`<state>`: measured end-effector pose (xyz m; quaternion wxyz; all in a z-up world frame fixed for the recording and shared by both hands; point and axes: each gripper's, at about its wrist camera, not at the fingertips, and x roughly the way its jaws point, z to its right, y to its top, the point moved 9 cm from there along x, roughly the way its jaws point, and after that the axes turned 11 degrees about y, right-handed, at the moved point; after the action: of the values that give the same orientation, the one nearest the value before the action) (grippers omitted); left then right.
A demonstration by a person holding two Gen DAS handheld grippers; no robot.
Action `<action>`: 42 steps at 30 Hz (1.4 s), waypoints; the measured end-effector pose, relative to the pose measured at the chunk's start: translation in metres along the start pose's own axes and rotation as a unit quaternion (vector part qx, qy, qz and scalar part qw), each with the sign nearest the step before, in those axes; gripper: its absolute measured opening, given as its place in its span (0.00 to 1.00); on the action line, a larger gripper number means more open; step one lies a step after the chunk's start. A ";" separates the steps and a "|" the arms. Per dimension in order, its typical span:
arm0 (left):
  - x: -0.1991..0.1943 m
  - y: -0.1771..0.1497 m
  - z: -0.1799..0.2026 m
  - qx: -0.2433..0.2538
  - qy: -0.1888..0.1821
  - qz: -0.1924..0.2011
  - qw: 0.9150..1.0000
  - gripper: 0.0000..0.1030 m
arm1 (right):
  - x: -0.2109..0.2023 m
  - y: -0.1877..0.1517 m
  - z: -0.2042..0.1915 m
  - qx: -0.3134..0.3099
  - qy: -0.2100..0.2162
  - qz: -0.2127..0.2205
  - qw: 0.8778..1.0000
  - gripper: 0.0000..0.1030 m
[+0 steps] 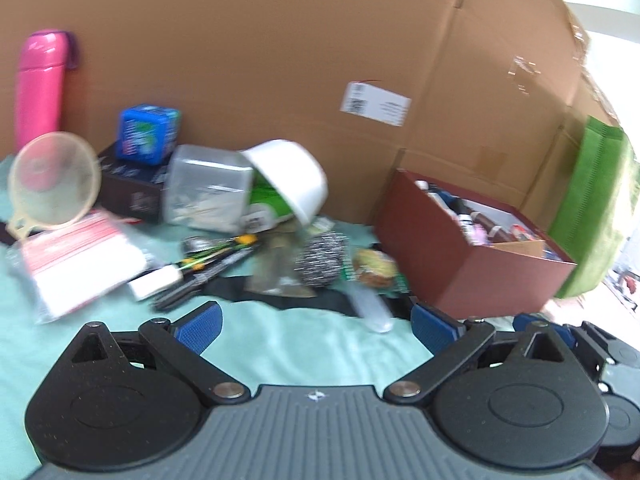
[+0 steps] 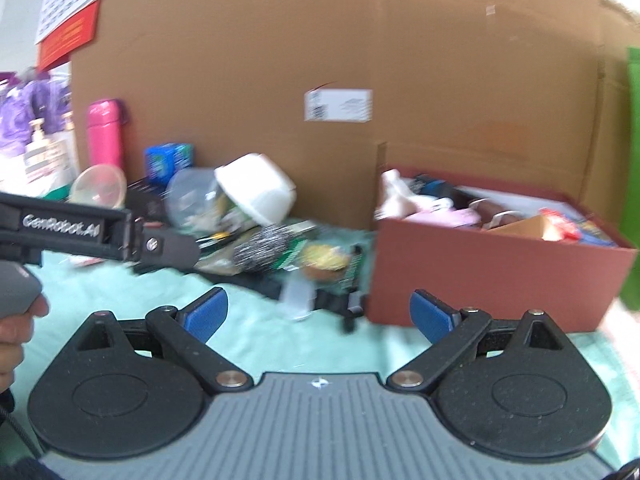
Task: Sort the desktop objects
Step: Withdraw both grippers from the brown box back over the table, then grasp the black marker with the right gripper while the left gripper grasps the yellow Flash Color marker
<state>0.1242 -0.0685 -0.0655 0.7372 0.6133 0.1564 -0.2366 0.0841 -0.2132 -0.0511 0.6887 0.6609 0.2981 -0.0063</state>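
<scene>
We hold our left gripper [image 1: 316, 326] low over the mint-green cloth [image 1: 280, 344], its blue pads spread wide with nothing between them. Our right gripper [image 2: 320, 316] is likewise spread apart and empty, hovering over the same cloth.

The clutter to be sorted lies ahead of both grippers against a big cardboard wall [image 1: 280, 40]. A white bowl [image 1: 292, 180] leans tipped on its side against a clear plastic tub [image 1: 206, 188], with a green packet under it. Beside them at the left sit a blue box [image 1: 148, 134] on top of a dark box [image 1: 128, 188], a tall pink bottle [image 1: 42, 84] standing upright, and a pale strainer [image 1: 54, 180] resting over a packet of white sheets [image 1: 80, 260]. Nearer to us lie a steel scrubber [image 1: 322, 256], a yellowish round sponge [image 1: 374, 268] just beside it, several pens [image 1: 208, 264], and a small clear tube [image 1: 370, 308], all blurred. A black strap [image 1: 256, 294] runs along the cloth under them.

To the right stands a red box [image 1: 472, 264], open at the top and already holding assorted small items; we cannot tell what they are. In the right wrist view, a hand [image 2: 16, 328] grips the other handle at the left edge.
</scene>
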 end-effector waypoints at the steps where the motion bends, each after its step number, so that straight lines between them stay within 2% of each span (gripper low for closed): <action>1: 0.002 -0.001 -0.007 -0.003 0.006 -0.002 1.000 1.00 | 0.004 -0.002 -0.005 0.001 0.008 -0.005 1.000 0.93; 7: 0.008 0.002 -0.043 0.007 0.039 0.004 0.999 0.99 | 0.028 -0.007 -0.036 -0.004 0.044 -0.027 0.999 0.92; 10: 0.016 0.004 -0.057 0.012 0.039 -0.001 0.999 0.99 | 0.039 -0.007 -0.048 -0.012 0.053 -0.033 0.998 0.92; 14: 0.036 0.004 -0.073 0.000 0.038 -0.023 0.999 0.90 | 0.051 -0.006 -0.062 -0.020 0.065 -0.041 0.997 0.92; 20: 0.060 0.006 -0.079 0.019 0.046 -0.029 0.998 0.89 | 0.064 -0.012 -0.070 -0.026 0.075 -0.059 0.995 0.92; 30: 0.089 0.007 -0.069 0.055 0.034 -0.048 0.997 0.87 | 0.073 -0.019 -0.061 -0.009 0.072 -0.072 0.995 0.92; 31: 0.088 0.006 -0.066 0.060 0.028 -0.049 0.997 0.85 | 0.073 -0.019 -0.059 -0.008 0.070 -0.073 0.995 0.92; 33: 0.083 0.002 -0.055 0.071 -0.014 -0.060 0.996 0.67 | 0.073 -0.020 -0.054 -0.005 0.065 -0.074 0.995 0.92; 35: 0.077 -0.004 -0.040 0.082 -0.057 -0.075 0.992 0.66 | 0.073 -0.021 -0.048 0.002 0.060 -0.076 0.995 0.92; 38: 0.062 -0.009 -0.023 0.107 -0.102 -0.067 0.987 0.66 | 0.071 -0.023 -0.039 0.013 0.052 -0.080 0.995 0.92; 40: 0.056 -0.007 -0.021 0.103 -0.109 -0.058 0.987 0.67 | 0.069 -0.025 -0.036 0.017 0.050 -0.081 0.995 0.92; 42: 0.055 -0.002 -0.027 0.092 -0.089 -0.047 0.991 0.69 | 0.068 -0.024 -0.036 0.018 0.049 -0.080 0.995 0.92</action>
<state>0.1707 -0.0506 -0.1011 0.6769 0.6464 0.0965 -0.3385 0.1161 -0.1570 -0.0998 0.6584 0.6467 0.3836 -0.0341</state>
